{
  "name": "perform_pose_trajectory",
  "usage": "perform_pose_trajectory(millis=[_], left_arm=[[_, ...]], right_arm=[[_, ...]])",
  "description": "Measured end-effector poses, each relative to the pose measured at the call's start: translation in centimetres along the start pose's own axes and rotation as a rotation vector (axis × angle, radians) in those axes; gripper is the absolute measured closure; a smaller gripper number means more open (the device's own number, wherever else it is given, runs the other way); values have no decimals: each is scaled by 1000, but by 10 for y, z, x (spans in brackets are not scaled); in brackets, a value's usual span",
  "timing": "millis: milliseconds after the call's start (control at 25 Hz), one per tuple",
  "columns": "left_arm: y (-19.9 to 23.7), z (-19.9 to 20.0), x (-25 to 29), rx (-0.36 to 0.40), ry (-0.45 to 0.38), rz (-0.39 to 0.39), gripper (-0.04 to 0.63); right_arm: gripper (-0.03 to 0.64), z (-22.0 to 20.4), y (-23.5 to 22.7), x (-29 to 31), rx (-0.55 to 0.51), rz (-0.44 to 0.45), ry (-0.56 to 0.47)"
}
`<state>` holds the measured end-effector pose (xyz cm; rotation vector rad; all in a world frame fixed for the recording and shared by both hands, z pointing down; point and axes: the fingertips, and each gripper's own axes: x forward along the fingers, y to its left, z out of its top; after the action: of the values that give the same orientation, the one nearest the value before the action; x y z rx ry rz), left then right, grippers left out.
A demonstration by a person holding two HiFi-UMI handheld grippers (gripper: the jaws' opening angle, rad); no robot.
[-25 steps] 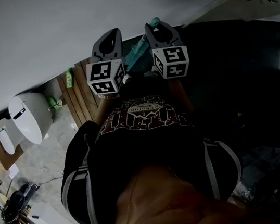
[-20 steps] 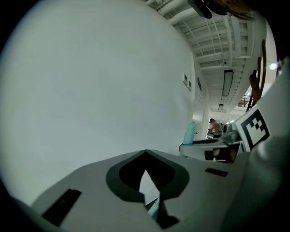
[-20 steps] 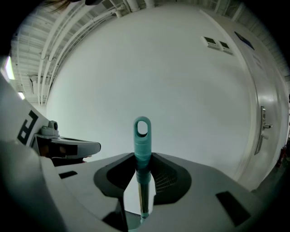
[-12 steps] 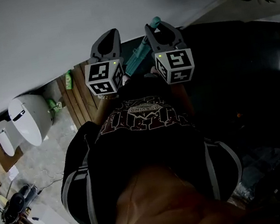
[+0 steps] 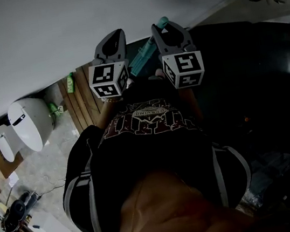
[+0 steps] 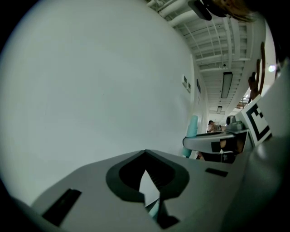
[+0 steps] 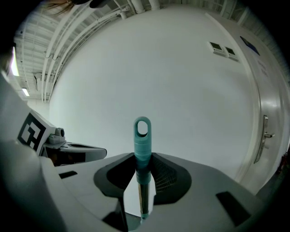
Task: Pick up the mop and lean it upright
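Nearest the head camera is the person's torso in a black printed T-shirt [image 5: 149, 139], with both arms held forward.

Left gripper [image 5: 113, 37]: held level with the right one and just beside it, carrying its black-and-white marker cube [image 5: 108, 80]. In the left gripper view its jaws stand a narrow slit apart. White wall shows through the gap and nothing is pressed between the pads. A sliver of teal sits at the bottom of the slit; what it belongs to cannot be told.

Right gripper [image 5: 168, 27]: its jaws are closed on the teal plastic mop handle with a metal shaft [image 7: 142, 140]. The handle stands upright between the pads, and its ribbed grip and oval hanging loop project above the jaw tips. In the head view the shaft slants from beside the left marker cube up to the right jaws, so the mop is lifted and held in front of the wall. Whether it touches the wall cannot be told.

Beyond the grippers is a plain white wall [image 5: 66, 32]. To the left, lower down, are a brown wooden slatted panel [image 5: 80, 101] and a white toilet [image 5: 26, 123] on a pale tiled floor [image 5: 49, 166]. The right gripper view shows a white door with a lever handle [image 7: 265, 133] at the far right.
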<state>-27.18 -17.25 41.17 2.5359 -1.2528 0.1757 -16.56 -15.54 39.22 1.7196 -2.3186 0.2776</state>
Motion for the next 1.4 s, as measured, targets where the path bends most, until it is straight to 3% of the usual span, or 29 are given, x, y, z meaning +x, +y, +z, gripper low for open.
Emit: perform_pose_trajectory(millis=[760,1120,1400], left_arm=[[-22,-2,19,38,40,-85,549],[-84,-7,52,78,70,-141,549],[-167,-9,93,93,72,-177,549]], right_arm=[[499,4,-21,-8,53,-52,-29],[499,-1,-67,-36,76,-62,-41],[497,-7,-138,-77,75,-62,-46]])
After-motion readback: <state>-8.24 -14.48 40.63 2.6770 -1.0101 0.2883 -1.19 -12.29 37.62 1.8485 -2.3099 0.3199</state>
